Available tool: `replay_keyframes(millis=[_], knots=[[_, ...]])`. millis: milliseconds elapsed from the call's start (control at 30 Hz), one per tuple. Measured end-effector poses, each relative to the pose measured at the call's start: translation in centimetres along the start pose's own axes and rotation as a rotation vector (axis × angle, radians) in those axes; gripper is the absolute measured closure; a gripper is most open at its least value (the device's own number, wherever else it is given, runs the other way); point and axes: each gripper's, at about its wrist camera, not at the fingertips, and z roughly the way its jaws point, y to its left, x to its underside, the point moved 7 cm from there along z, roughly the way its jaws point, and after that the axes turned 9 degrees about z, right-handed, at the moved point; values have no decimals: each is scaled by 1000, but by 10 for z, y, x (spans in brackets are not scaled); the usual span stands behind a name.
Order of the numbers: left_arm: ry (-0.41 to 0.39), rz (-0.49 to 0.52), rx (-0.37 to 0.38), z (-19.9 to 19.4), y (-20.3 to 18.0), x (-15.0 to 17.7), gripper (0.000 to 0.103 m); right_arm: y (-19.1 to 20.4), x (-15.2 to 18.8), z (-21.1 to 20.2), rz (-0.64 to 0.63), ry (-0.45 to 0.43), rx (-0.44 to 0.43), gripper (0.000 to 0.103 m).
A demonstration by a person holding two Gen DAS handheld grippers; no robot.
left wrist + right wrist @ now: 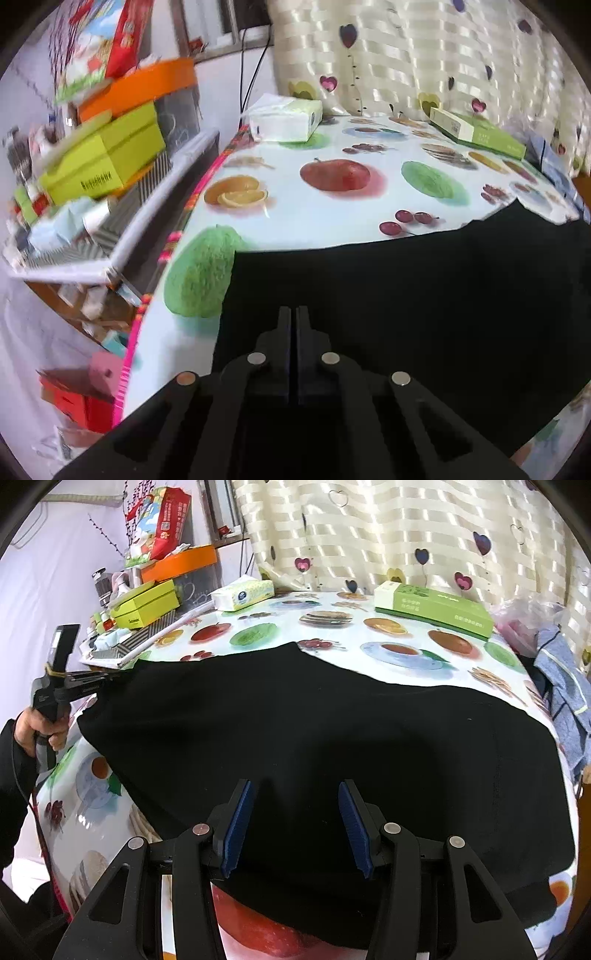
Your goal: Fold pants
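Black pants (314, 738) spread flat and wide over the fruit-print counter (406, 653), plain and dark, far edge running from a raised corner at the left across to the right rim, near edge ending over a big red apple print. Left gripper (295, 314) pointing down over the pants' left edge, its 2 fingers (284, 332) pressed together with no gap; whether cloth is pinched between the tips cannot be told from its own view, black on black. From the right wrist view, left gripper (110, 677) level with the pants' far left corner, tips touching the cloth there, held by a person's hand (40, 727) in a dark sleeve. Right gripper (297, 812) tilted down above the middle of the pants, blue-padded fingers (240, 823) standing well apart, holding nothing.
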Motion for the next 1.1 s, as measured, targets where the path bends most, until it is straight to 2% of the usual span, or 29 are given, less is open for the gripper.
replay_keyframes(millis=[200,267,367,433,533,667,767,800,833,900,1033,1100], knots=[[-137,-48,-30,-33,19,-27,100,-24,-6,-21,77,-64,31,54],[-96,-44,-28,-16,21,-26,100,-36,-3,-25,112,-64,51,54],[44,-43,-7,23,16,-7,99,-51,4,-31,149,-60,87,54],[7,-35,-32,13,17,-14,95,-63,9,-41,181,-78,116,54],[-19,-86,-86,1,30,-20,95,-89,15,-62,263,-120,170,54],[-64,-171,-75,-19,38,-17,95,-126,25,-89,386,-171,248,54],[-115,-152,23,-40,8,-16,93,-153,31,-97,469,-181,308,54],[-124,-136,62,-43,-7,-16,87,-161,33,-97,503,-180,325,54],[-134,-116,106,-47,-23,-16,78,-169,35,-97,541,-180,320,54],[-151,-62,209,-56,-65,-14,69,-176,36,-92,591,-167,291,54],[-158,86,409,-70,-149,-14,64,-188,33,-80,655,-147,205,54],[-161,169,476,-76,-184,-14,62,-191,30,-77,674,-146,191,54]])
